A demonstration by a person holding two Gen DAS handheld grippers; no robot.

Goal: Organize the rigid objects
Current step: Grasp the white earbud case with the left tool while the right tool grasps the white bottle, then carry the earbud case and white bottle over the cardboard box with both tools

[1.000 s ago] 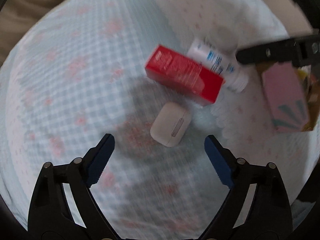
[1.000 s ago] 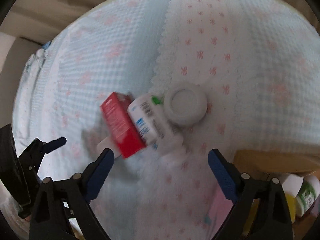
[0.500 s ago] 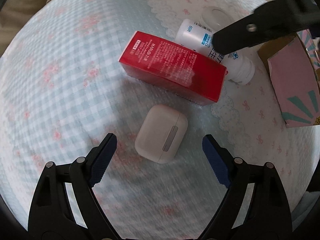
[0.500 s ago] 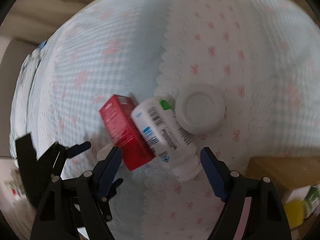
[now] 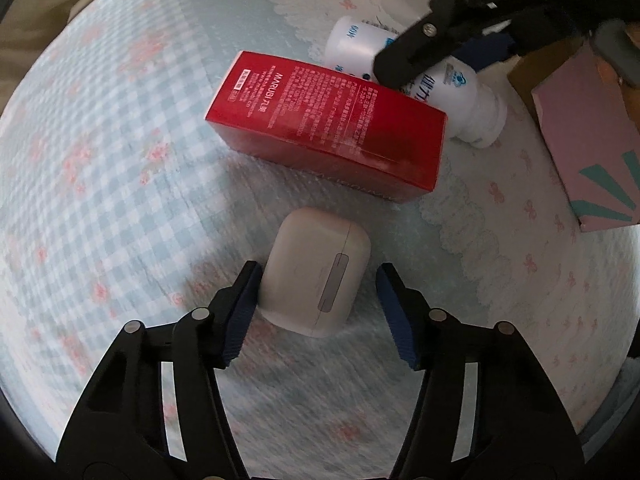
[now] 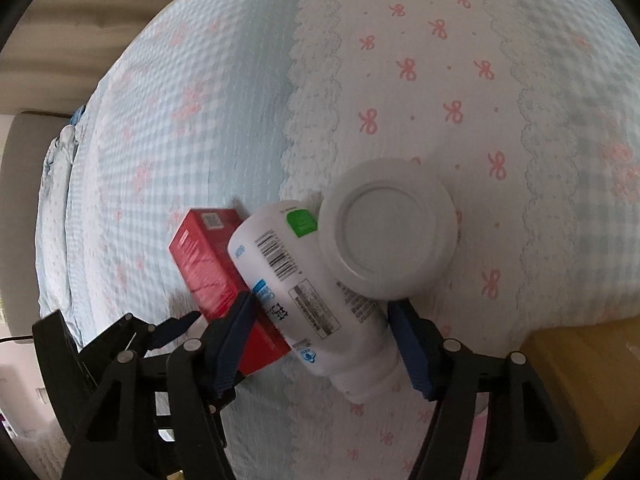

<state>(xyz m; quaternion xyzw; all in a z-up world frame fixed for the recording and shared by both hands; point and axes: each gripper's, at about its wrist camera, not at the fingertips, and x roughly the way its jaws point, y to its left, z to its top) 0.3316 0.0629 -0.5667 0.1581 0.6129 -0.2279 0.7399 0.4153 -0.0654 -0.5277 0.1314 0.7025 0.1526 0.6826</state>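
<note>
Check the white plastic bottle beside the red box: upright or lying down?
Lying down: the white plastic bottle rests on its side on the checked bedspread, against the red cardboard box.

White earbud case [image 5: 316,272], red box [image 5: 326,124], white bottle [image 6: 308,292] flat on bedspread [image 6: 200,80]

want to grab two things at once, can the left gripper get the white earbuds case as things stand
Probably yes. The white earbuds case already lies between the open fingers of the left gripper, one pad at its side, nothing on top of it. The red box lies just beyond, apart from it.
</note>
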